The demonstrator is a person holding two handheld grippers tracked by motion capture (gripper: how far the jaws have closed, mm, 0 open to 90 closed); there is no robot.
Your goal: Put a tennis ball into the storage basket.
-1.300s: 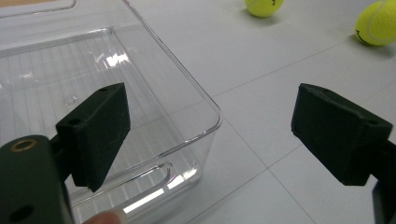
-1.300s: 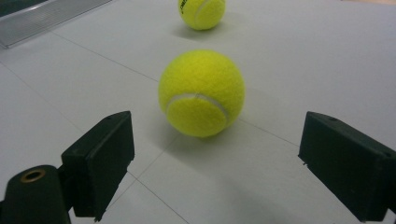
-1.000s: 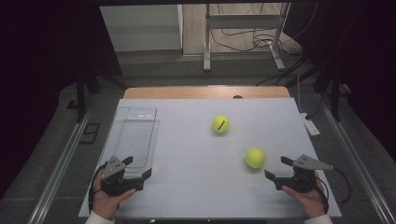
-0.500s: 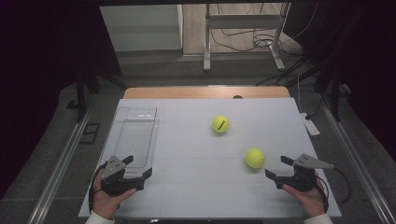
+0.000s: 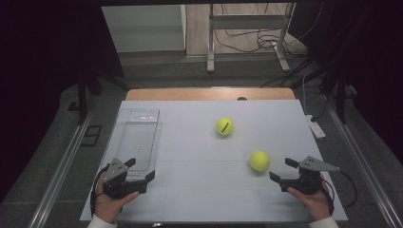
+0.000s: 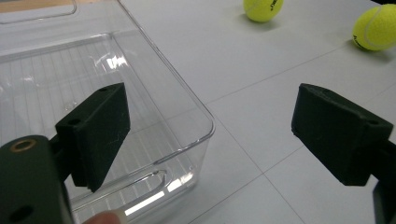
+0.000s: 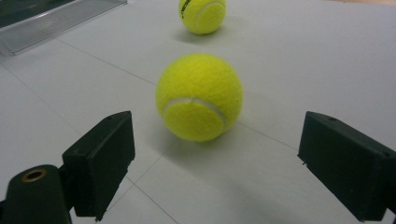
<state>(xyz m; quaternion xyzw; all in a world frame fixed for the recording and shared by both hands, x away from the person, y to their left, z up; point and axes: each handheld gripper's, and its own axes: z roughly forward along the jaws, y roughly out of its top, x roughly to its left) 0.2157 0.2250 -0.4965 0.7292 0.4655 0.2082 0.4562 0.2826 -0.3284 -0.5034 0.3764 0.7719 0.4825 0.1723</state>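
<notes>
Two yellow tennis balls lie on the white table (image 5: 199, 194). The nearer ball (image 5: 259, 160) (image 7: 199, 97) sits just ahead of my right gripper (image 5: 281, 170) (image 7: 217, 128), which is open with nothing between its jaws. The farther ball (image 5: 224, 126) (image 7: 202, 15) has a black mark and rests mid-table. A clear, empty plastic bin (image 5: 138, 137) (image 6: 46, 93) stands at the left. My left gripper (image 5: 140, 169) (image 6: 212, 107) is open at the bin's near right corner, and its view takes in both balls (image 6: 263, 8) (image 6: 376, 28) far off.
A white power strip (image 5: 315, 126) lies at the table's right edge. A wooden strip (image 5: 209, 94) borders the far edge, and metal stand legs (image 5: 209, 47) and cables are on the floor beyond. The bin's corner (image 7: 56, 21) sits top left in the right gripper view.
</notes>
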